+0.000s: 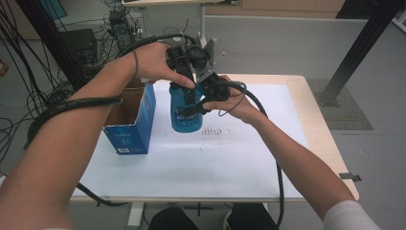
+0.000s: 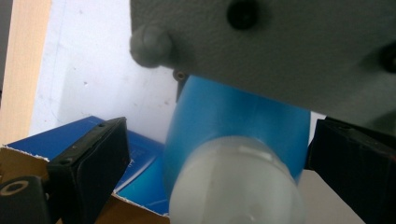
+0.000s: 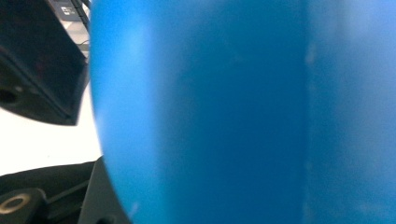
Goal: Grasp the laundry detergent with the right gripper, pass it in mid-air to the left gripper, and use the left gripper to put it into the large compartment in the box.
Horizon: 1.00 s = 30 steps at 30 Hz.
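The left gripper (image 2: 219, 158) holds its jaws wide, straddling the white cap (image 2: 233, 182) of the blue bottle (image 1: 186, 111) without touching. The right gripper (image 1: 207, 98) presses against the bottle's side; its grip cannot be told. The bottle stands just beside the open blue box (image 1: 136, 120). Centring the cap before closing should prevent slipping.

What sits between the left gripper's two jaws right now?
In the left gripper view, the white cap of the blue bottle sits between the left gripper's jaws, with gaps visible on both sides.
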{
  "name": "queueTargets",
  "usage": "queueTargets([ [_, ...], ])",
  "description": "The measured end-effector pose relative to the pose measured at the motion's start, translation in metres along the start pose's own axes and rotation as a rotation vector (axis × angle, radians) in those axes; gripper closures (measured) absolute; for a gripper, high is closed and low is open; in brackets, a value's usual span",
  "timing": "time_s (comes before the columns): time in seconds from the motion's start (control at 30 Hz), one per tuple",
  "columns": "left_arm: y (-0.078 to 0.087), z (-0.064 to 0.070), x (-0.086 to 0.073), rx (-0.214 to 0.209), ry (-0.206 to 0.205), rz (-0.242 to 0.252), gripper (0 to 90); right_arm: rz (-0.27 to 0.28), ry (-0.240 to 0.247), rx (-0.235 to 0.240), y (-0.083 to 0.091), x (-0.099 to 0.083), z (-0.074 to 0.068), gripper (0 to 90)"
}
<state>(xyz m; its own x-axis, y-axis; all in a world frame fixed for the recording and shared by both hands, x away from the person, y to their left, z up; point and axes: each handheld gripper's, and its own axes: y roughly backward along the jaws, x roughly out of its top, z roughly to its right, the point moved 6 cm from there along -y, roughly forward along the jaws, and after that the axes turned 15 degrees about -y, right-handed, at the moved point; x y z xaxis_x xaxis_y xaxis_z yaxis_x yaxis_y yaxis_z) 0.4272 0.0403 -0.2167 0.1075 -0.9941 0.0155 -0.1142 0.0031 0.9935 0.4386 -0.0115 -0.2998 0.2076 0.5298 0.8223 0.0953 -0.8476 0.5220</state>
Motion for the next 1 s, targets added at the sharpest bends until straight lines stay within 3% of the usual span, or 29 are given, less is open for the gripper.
queueTargets([
  [0.33,-0.0032,0.0025,-0.0005,-0.008,-0.025,-0.002,5.9,-0.005,-0.005,0.006,0.0,0.0003,-0.0025,43.6],
  [1.0,-0.0045,0.0035,-0.0002,-0.001,-0.027,-0.005,5.9,-0.007,0.0,0.001,0.0004,-0.0001,-0.0018,43.6],
])
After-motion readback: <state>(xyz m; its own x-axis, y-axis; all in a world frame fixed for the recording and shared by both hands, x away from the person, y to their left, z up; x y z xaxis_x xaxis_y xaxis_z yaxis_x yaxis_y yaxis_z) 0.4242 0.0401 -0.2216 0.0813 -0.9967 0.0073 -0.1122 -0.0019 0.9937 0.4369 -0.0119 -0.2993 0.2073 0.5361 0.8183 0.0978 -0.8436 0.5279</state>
